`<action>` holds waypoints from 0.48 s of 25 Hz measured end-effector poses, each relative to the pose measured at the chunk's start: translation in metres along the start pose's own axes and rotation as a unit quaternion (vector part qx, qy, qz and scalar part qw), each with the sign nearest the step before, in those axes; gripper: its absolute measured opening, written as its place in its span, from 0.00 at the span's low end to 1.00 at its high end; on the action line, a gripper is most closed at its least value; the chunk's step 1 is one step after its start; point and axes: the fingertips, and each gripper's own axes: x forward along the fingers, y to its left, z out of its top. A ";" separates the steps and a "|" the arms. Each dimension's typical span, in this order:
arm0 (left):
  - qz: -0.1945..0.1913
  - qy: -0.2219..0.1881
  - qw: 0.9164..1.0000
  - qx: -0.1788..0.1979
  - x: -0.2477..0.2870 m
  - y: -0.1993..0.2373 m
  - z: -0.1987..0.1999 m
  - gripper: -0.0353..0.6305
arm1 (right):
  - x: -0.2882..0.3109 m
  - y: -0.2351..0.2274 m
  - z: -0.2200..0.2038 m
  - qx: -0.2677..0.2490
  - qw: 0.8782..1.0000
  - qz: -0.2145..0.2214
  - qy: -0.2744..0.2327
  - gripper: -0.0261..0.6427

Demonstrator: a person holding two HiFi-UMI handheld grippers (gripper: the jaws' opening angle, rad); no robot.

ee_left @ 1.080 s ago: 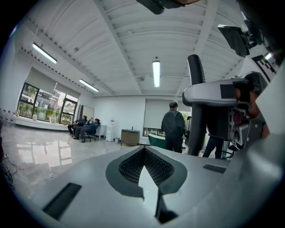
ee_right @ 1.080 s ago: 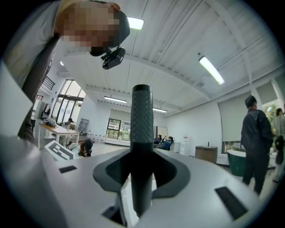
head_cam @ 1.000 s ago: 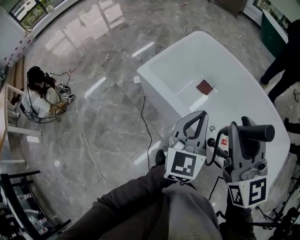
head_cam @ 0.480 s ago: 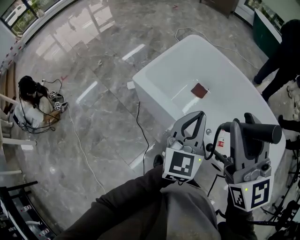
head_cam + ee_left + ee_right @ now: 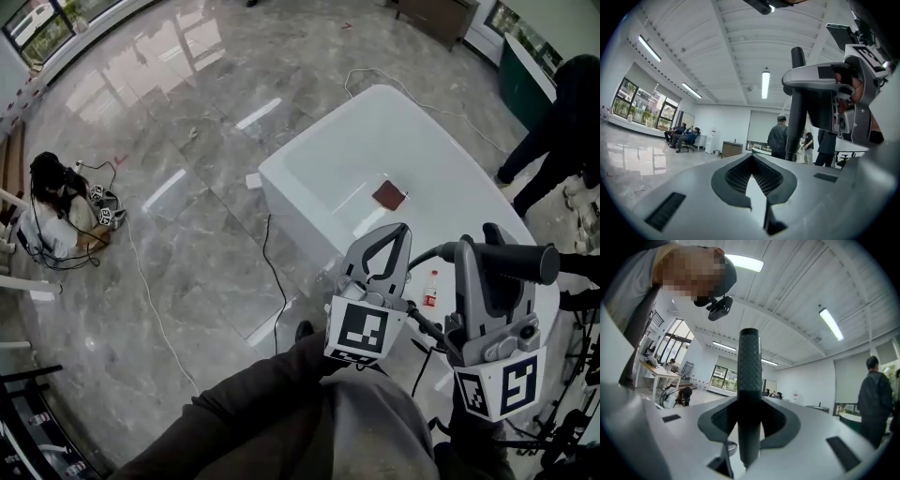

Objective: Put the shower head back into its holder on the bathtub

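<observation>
Head view has shifted: the tub (image 5: pixel 300 211) and its brown patch (image 5: pixel 388 195) now sit lower and further left in frame. The seated person (image 5: pixel 52 192) on the floor has slid toward the left edge, and the standing person (image 5: pixel 567 112) at right shows more of the body than before. Bottle (image 5: pixel 430 288), earlier half hidden, now stands whole in the gap between left gripper (image 5: pixel 401 234) and right gripper (image 5: pixel 489 262) with the shower head (image 5: pixel 523 264).
</observation>
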 end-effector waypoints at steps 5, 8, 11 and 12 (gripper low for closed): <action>0.002 0.011 1.000 -0.003 0.007 -0.002 -0.001 0.06 | -0.003 -0.008 -0.015 0.015 1.000 0.000 0.018 0.23; 0.005 0.022 1.000 -0.004 0.012 -0.003 -0.009 0.06 | -0.007 -0.015 -0.033 0.028 0.999 -0.005 0.031 0.23; 0.004 0.031 0.999 -0.003 0.012 -0.004 -0.020 0.06 | -0.013 -0.017 -0.055 0.042 0.998 -0.012 0.051 0.23; 0.004 0.033 0.999 -0.003 0.012 -0.004 -0.022 0.06 | -0.015 -0.017 -0.061 0.045 0.997 -0.014 0.056 0.23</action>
